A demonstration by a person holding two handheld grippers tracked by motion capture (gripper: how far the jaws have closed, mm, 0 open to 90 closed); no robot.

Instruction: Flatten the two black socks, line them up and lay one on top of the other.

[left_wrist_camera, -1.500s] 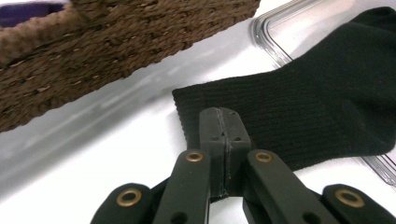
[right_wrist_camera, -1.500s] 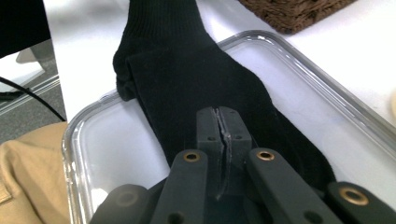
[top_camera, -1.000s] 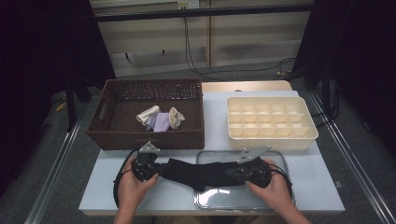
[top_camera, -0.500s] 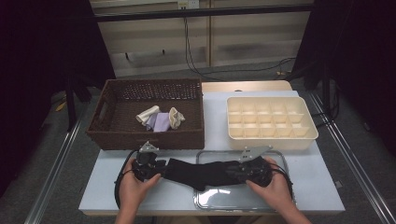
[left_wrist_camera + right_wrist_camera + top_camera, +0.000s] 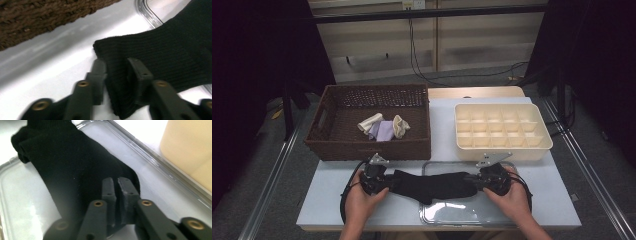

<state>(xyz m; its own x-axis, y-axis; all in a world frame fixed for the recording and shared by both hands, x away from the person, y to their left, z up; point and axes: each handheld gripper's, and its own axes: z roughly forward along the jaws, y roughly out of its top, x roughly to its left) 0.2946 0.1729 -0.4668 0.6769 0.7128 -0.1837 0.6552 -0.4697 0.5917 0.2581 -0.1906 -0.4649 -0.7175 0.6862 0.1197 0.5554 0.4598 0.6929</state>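
Black sock (image 5: 432, 185), one, between two hand-held grippers

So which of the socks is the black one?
The long black knitted sock lying partly on the clear tray; the others, pale, lie in the brown wicker basket.

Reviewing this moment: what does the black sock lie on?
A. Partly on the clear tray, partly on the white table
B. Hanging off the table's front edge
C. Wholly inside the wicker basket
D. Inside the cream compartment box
A: the black sock stretches between the two tools, its right part over the clear tray and its left end on the white table.
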